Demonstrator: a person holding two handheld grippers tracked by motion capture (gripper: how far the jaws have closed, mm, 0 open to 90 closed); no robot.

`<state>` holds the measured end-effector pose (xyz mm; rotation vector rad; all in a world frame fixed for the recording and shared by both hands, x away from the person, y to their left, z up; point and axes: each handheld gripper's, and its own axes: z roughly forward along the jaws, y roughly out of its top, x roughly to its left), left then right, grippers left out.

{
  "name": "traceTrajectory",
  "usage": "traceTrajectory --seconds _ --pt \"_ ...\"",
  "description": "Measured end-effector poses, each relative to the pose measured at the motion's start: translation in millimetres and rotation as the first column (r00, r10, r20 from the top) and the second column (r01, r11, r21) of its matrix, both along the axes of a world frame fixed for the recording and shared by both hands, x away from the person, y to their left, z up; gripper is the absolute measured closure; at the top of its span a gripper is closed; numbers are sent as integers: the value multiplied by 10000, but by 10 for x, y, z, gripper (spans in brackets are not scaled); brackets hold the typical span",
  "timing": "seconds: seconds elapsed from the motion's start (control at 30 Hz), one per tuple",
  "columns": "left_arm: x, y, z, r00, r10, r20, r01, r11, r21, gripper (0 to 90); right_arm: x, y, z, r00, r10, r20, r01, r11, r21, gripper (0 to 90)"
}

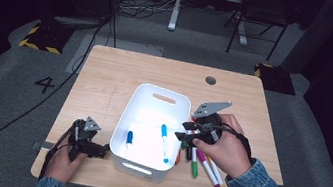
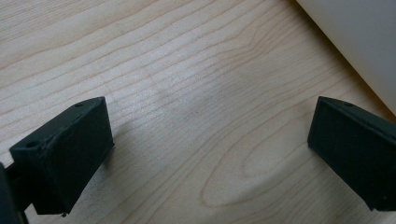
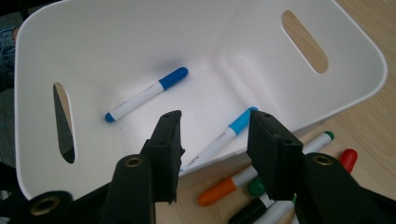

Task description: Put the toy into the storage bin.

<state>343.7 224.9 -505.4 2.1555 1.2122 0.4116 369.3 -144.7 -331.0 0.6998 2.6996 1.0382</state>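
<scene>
High view: white-barrelled markers (image 1: 203,166) (coloured caps)

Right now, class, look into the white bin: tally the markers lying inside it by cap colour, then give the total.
dark blue marker: 1
light blue marker: 1
Total inside the bin: 2

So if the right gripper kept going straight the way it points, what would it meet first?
Probably the near wall of the white bin: the open right gripper aims over it toward the light-blue-capped marker inside; depth is unclear.
</scene>
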Motion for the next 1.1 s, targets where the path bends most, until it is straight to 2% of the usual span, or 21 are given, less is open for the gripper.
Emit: traceTrajectory --seconds 0.27,0.33,0.5,0.6,0.73,0.83,1.1 --pt "4 8 0 10000 -89 5 89 10000 -8 1 55 -219 -21 9984 -546 -115 547 9984 151 561" --pt "7 15 0 9999 -139 30 139 9999 24 1 68 -268 -37 9983 -579 -41 580 9983 69 561" --pt "7 15 0 9999 -151 18 151 9999 18 1 81 -352 -82 9963 -837 -216 839 9965 53 561" --pt "7 16 0 9999 -148 29 148 9999 33 0 108 -455 -139 9926 -1180 -282 1179 9930 -28 557" --pt "7 14 0 9999 -161 9 161 9999 11 0 141 -543 -189 9918 -1262 -208 1260 9920 -119 551" --pt "9 15 -1 9999 -172 6 172 9999 1 0 153 -616 -243 9867 -1593 -314 1589 9872 -147 548" --pt "13 13 0 9998 -194 3 194 9998 23 0 215 -793 -377 9791 -1996 -385 1984 9796 -318 550"
